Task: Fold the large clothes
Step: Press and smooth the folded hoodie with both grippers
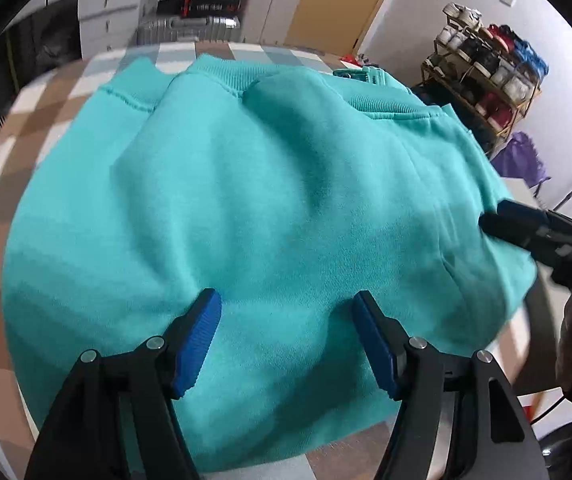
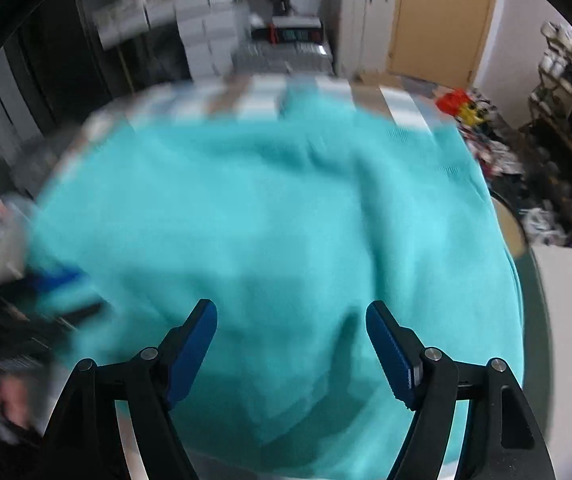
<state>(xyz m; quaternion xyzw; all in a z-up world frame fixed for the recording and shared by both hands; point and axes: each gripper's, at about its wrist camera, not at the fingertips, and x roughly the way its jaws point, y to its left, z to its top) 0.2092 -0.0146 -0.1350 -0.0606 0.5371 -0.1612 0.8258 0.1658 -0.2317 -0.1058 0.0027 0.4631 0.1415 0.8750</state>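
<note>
A teal sweatshirt (image 1: pixel 270 200) lies folded in a thick pile on a checked tablecloth (image 1: pixel 18 120); its ribbed hem and cuffs lie at the far edge. My left gripper (image 1: pixel 286 300) is open and empty just above the near part of the sweatshirt. My right gripper (image 2: pixel 291 312) is open and empty over the same sweatshirt (image 2: pixel 278 220); its view is motion-blurred. In the left wrist view the right gripper (image 1: pixel 526 228) shows at the sweatshirt's right edge. In the right wrist view the left gripper (image 2: pixel 58 284) shows blurred at the left edge.
The table (image 2: pixel 366 100) ends just beyond the sweatshirt. Behind it stand white drawers (image 1: pixel 106 12), a silver suitcase (image 1: pixel 190 28) and a wooden door (image 1: pixel 338 0). A shoe rack (image 1: pixel 486 68) stands at the right, with clutter on the floor (image 2: pixel 498 148).
</note>
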